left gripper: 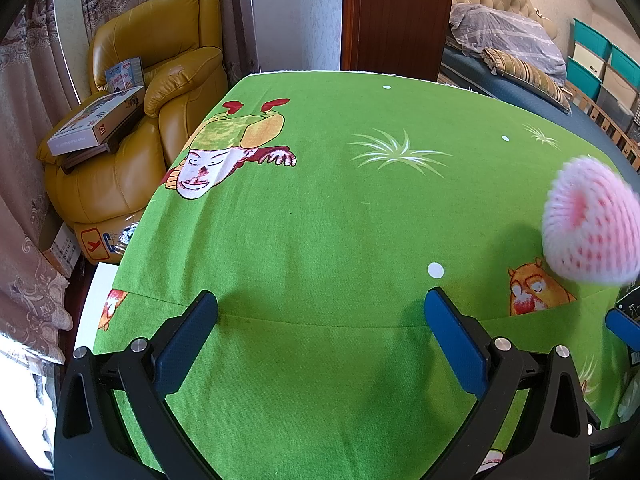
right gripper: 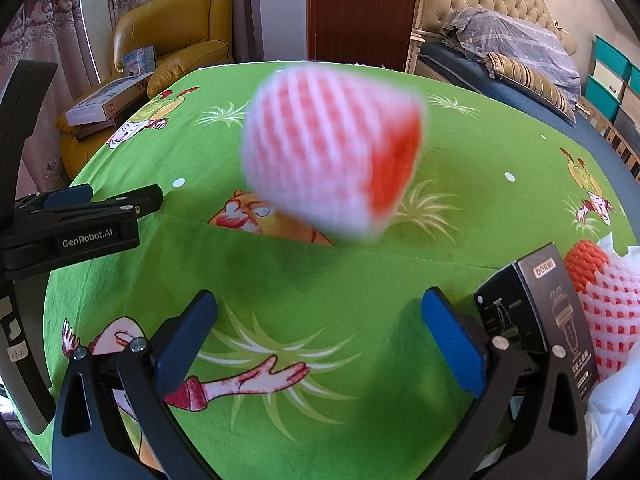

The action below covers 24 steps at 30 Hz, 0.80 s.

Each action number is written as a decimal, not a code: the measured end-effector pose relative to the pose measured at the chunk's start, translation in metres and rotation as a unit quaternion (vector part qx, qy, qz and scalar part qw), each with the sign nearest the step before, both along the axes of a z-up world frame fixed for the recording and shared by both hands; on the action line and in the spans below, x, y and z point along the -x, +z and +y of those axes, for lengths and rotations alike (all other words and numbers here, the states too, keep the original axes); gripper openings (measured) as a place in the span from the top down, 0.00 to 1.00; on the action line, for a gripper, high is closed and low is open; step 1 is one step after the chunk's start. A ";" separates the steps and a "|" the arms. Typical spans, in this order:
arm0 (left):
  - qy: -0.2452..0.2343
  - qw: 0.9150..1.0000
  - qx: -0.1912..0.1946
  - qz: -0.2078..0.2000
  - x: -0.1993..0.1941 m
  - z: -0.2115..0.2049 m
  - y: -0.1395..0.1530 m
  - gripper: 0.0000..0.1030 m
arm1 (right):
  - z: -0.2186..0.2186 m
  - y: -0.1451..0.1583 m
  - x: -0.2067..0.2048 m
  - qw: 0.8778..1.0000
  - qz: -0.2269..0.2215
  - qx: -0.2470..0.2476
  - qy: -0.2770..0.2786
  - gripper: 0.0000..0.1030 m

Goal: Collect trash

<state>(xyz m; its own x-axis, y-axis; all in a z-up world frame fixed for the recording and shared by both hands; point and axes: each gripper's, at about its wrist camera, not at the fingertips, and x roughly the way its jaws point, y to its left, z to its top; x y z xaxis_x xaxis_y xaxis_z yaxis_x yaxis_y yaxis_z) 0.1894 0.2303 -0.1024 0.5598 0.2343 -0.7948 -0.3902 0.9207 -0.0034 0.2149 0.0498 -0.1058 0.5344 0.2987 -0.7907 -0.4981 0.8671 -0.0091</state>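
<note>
A pink-and-white foam fruit net (right gripper: 334, 150) shows motion blur above the green cartoon tablecloth (right gripper: 280, 272), ahead of my right gripper (right gripper: 320, 300), and neither gripper holds it. The same net (left gripper: 590, 220) appears at the right edge of the left wrist view. My right gripper is open with nothing between its fingers. My left gripper (left gripper: 320, 300) is also open and empty over bare cloth; it shows from the side at the left of the right wrist view (right gripper: 132, 200). A second foam net (right gripper: 608, 304), red and pink, lies at the right beside a black box (right gripper: 536, 312).
White paper (right gripper: 612, 400) lies under the second net at the table's right edge. A yellow armchair (left gripper: 132, 120) with boxes on it stands off the table's far left corner. A bed (left gripper: 520, 60) and a wooden door (left gripper: 400, 16) lie beyond the far edge.
</note>
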 end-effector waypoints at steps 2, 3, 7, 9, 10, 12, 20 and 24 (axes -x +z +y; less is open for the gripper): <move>0.000 1.000 0.000 0.000 0.001 0.001 -0.001 0.06 | 0.001 0.000 0.000 1.000 0.000 0.001 0.000 0.03; 0.000 1.000 0.001 0.000 0.000 0.001 -0.001 0.06 | 0.000 0.000 0.000 1.000 0.000 0.000 0.000 0.03; 0.000 1.000 0.001 0.000 0.000 0.001 0.000 0.06 | 0.000 0.000 0.000 1.000 0.000 0.001 0.000 0.03; 0.000 1.000 -0.001 0.000 0.000 0.000 0.000 0.06 | 0.000 0.000 0.000 1.000 0.000 0.001 0.000 0.03; 0.000 1.000 0.000 0.000 0.000 0.001 -0.001 0.06 | 0.000 0.000 0.000 1.000 -0.001 0.001 0.000 0.03; 0.000 1.000 0.000 0.000 0.000 0.000 0.000 0.06 | 0.000 0.000 0.000 1.000 0.000 0.001 0.000 0.03; 0.000 1.000 0.000 0.000 0.000 0.000 0.000 0.06 | 0.001 0.000 0.000 1.000 -0.001 0.001 0.000 0.03; 0.000 1.000 0.000 0.000 0.000 0.001 0.000 0.06 | 0.000 0.000 0.000 1.000 -0.001 0.001 0.000 0.03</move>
